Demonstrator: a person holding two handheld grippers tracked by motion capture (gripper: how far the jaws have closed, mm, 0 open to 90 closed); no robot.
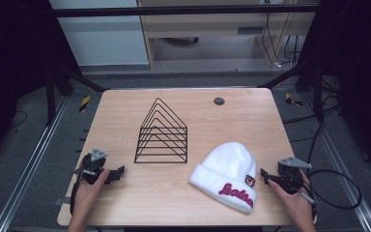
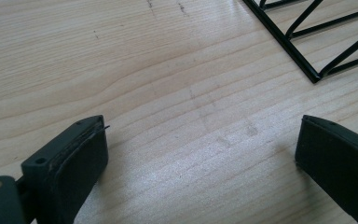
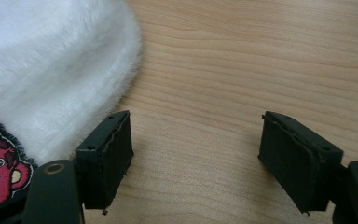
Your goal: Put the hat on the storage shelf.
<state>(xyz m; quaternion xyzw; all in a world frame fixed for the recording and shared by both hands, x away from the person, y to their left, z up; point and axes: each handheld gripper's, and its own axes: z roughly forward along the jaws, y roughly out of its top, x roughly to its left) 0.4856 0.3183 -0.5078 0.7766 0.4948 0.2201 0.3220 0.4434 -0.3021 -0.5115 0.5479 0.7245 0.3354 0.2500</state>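
Note:
A fluffy white beanie (image 1: pixel 228 173) with a red embroidered word and a small bear patch lies on the wooden table (image 1: pixel 174 193), right of centre. Its fuzzy edge (image 3: pixel 51 70) shows in the right gripper view, just left of the left jaw. My right gripper (image 1: pixel 263 175) rests on the table right beside the hat's cuff, open, with bare wood between its jaws (image 3: pixel 196 158). A black wire rack (image 1: pixel 162 135) of nested triangles stands mid-table. Near the left front edge my left gripper (image 1: pixel 118 173) is open over bare wood (image 2: pixel 200 154), and the rack's corner (image 2: pixel 314 74) lies ahead of it.
A small dark round cap (image 1: pixel 219 101) sits in the tabletop at the back right. Cables (image 1: pixel 338 188) trail off the table's right side. Metal frame rails and a dark floor surround the table.

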